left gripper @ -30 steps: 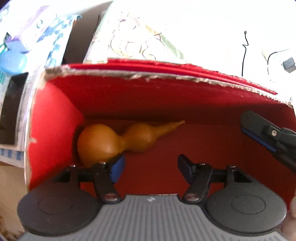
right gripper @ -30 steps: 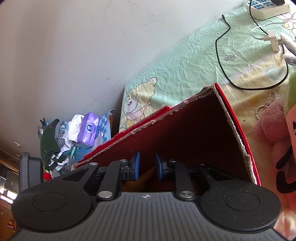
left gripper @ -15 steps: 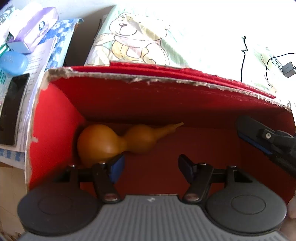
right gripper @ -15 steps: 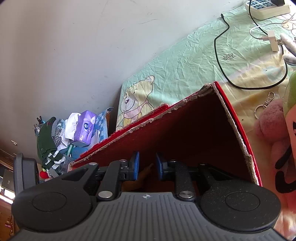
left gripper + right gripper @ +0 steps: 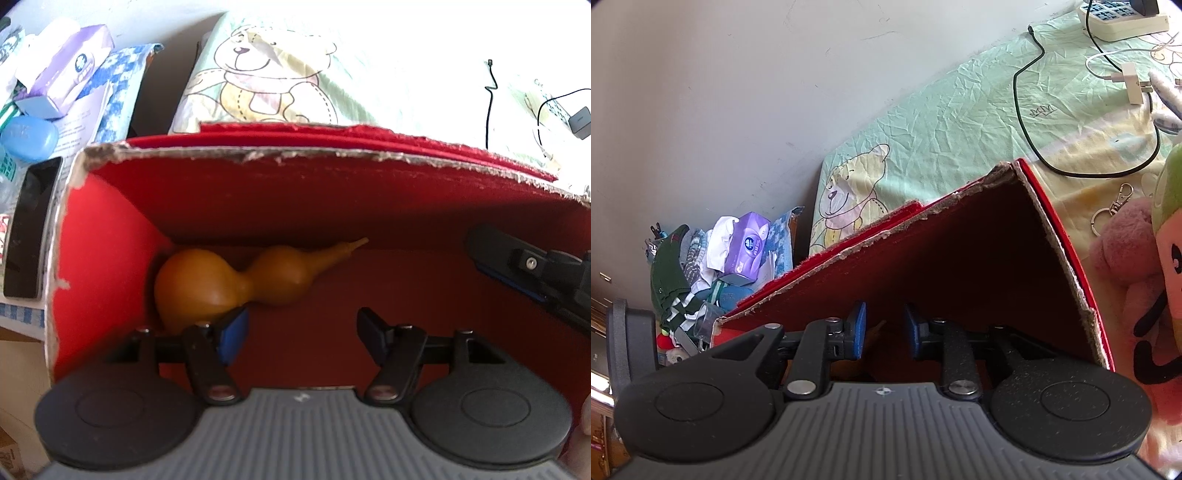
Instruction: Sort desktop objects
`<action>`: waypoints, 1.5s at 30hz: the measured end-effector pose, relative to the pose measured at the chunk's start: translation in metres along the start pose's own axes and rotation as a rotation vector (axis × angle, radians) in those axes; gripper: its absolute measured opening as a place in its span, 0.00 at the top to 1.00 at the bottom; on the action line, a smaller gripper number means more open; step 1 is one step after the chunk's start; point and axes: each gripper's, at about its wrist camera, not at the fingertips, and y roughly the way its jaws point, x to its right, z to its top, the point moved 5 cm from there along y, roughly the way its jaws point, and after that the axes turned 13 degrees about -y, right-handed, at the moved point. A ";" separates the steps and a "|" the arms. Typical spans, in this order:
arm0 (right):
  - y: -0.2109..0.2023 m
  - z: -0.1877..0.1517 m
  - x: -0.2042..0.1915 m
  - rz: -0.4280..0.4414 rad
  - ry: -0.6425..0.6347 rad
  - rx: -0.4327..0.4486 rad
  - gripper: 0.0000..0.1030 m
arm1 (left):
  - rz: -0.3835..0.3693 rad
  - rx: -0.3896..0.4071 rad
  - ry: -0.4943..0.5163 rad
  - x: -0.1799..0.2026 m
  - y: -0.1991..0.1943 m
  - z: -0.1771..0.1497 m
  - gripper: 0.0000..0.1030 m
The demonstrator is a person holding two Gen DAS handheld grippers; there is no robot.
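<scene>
We hold our left tongs (image 5: 301, 332) wide and empty over the red box (image 5: 110, 236), where the gourd (image 5: 236, 277) lies against the back wall. Our right tongs (image 5: 882, 328), narrowly parted, grip nothing.

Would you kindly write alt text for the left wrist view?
An orange gourd lies on its side in the back left corner of a red cardboard box, just beyond the open, empty left gripper. The right gripper reaches into the box from the right.

grey wall (image 5: 738, 92), green bear-print bedsheet (image 5: 960, 122), daylight
</scene>
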 end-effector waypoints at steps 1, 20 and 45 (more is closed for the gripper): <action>0.000 0.000 0.000 -0.004 -0.002 -0.002 0.74 | 0.004 0.001 0.005 0.001 0.000 0.000 0.33; -0.007 -0.001 0.001 0.008 0.006 0.045 0.74 | 0.049 0.014 0.039 0.007 0.005 0.000 0.33; -0.088 -0.016 -0.038 0.075 -0.321 0.352 0.74 | 0.093 0.226 0.192 0.024 -0.021 -0.012 0.22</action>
